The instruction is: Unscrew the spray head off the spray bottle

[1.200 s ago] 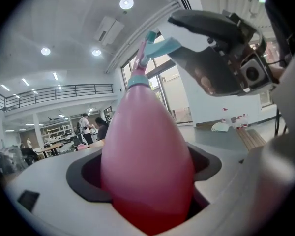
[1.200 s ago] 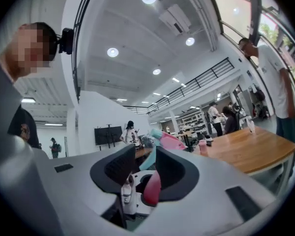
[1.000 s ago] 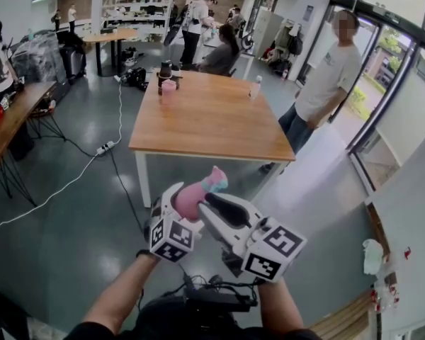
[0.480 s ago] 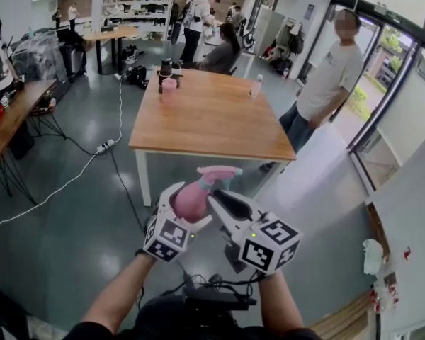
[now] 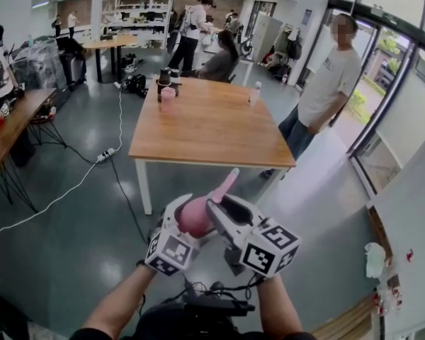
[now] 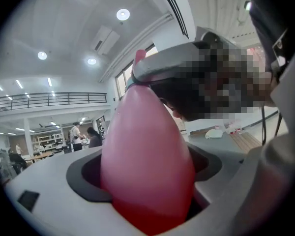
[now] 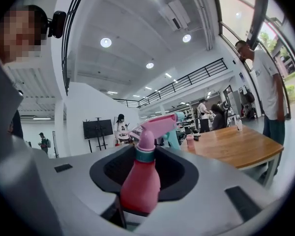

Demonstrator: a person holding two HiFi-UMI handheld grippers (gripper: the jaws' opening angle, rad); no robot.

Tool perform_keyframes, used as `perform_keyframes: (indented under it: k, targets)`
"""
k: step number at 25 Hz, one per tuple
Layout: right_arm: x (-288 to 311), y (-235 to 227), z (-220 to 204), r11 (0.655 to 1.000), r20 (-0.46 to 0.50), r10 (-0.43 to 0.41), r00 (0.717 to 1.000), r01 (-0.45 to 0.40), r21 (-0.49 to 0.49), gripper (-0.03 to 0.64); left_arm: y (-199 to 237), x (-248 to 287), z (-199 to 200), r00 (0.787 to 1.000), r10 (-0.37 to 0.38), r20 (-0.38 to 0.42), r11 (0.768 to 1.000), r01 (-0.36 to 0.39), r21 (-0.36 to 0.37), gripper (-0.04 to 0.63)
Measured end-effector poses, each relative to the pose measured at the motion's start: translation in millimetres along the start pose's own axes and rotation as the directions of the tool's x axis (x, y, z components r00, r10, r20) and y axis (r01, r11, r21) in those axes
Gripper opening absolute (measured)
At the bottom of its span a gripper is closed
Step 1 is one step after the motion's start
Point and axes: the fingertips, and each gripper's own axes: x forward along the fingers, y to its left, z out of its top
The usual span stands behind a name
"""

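Bottle (image 5: 195, 217) is held up in mid-air, well short of the table (image 5: 212, 129), with the head (image 7: 157, 124) pointed up and away. The pink body is clenched by the left gripper (image 5: 186, 217), and the right gripper (image 5: 223, 214) appears closed on the body too, below the teal collar (image 7: 144, 154), so the head is left free beyond the jaws. For a clean unscrew, the right grasp is best moved up onto the collar or head, the body locked firm by the left, and the turn made about the bottle's own axis, so the thread is not cocked.
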Motion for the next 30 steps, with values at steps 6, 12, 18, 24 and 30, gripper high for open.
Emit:
perform_keyframes:
  k: [6,12,18,24,30]
  targets:
    - [-11.9,5.1,6.7,0.972,0.003,0.233,0.972,-0.233,-0.02,0.137,-22.9,-8.7,15.6,0.964,-0.261,0.048,0.961,0.264,-0.078,0.449]
    - [-30.3,22.9,1.3,0.861,-0.051,0.496,0.867,-0.498,-0.101,0.135,-51.2,-31.6,23.4,0.841,-0.531,0.102,0.839,0.539,-0.076,0.449]
    - [-32.2,23.2,1.9,0.881,-0.064,0.444,0.893,-0.449,-0.146,0.143,-49.8,-28.9,26.5,0.87,-0.476,0.128,0.868,0.488,-0.096,0.449]
    - [-23.8,-2.2,5.8,0.969,0.006,0.232,0.973,-0.231,-0.088,0.163,-14.7,-8.9,21.9,0.965,-0.243,0.102,0.961,0.254,-0.112,0.449]
    - [-18.8,-0.8,7.7,0.994,0.043,0.11,0.993,-0.11,0.002,0.163,-5.1,2.7,12.7,0.991,-0.124,0.042,0.986,0.128,-0.108,0.449]
